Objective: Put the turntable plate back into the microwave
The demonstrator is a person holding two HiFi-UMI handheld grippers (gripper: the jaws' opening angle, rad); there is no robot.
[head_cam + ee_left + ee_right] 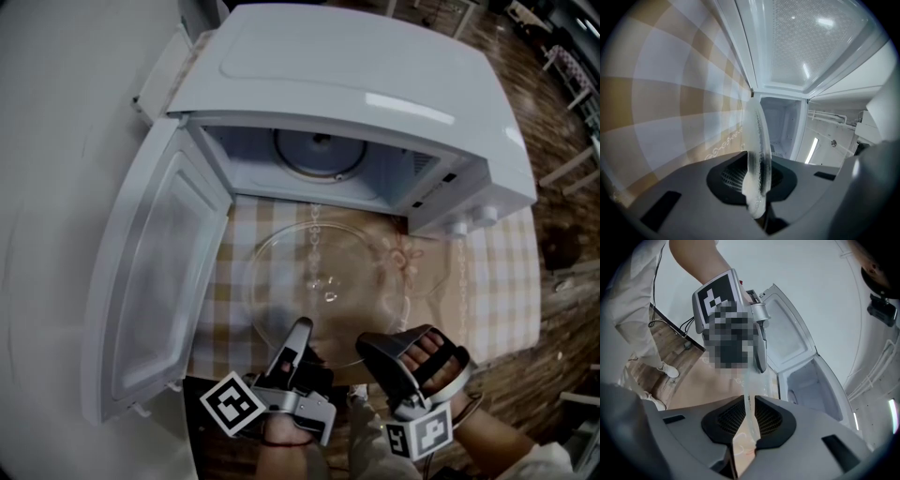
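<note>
Your left gripper (298, 330) and right gripper (373, 349) each clamp the near rim of the glass turntable plate (323, 277) before the open microwave (375, 103); likely stiff, heavy, slick, brittle, so keep both rim grips.

The head view looks steeply down from above the near side onto the microwave (375, 84), whose cavity (319, 155) opens toward it. The left gripper view sits low, right at the rim of the turntable plate (757, 154), facing far into that cavity. The right gripper view (rolled sideways) faces left toward the left gripper (758, 363) and the door (787, 329). All three share the plate and cavity.
</note>
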